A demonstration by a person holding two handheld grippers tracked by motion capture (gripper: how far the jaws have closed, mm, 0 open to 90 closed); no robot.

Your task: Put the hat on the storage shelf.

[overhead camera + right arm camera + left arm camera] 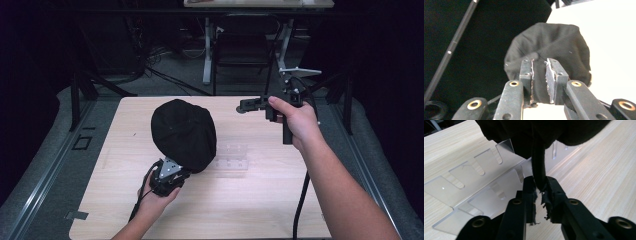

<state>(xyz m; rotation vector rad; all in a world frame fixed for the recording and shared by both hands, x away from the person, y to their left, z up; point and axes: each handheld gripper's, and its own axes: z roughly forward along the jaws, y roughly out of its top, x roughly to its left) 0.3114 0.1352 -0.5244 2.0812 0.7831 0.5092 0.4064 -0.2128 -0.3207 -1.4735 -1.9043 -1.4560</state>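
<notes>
Black cap a little left of centre in the high view, crown raised above the wooden table, lower edge hanging toward the left gripper just beneath it. In the left gripper view, a strip of the cap's cloth dropping from the top of the frame down between the jaws, pinched at the tips, with a narrow gap farther back along the worn pads. Behind the jaws, at the left and centre of that frame, a clear plastic rack lying on the table, part of it under the cap. Right gripper held up at the upper right of the high view, well apart from the cap, pointing left toward it. In the right gripper view, jaws slightly apart with nothing between them, cap filling the middle distance beyond; edges against the dark background hard to make out, perhaps from glare off the table.
</notes>
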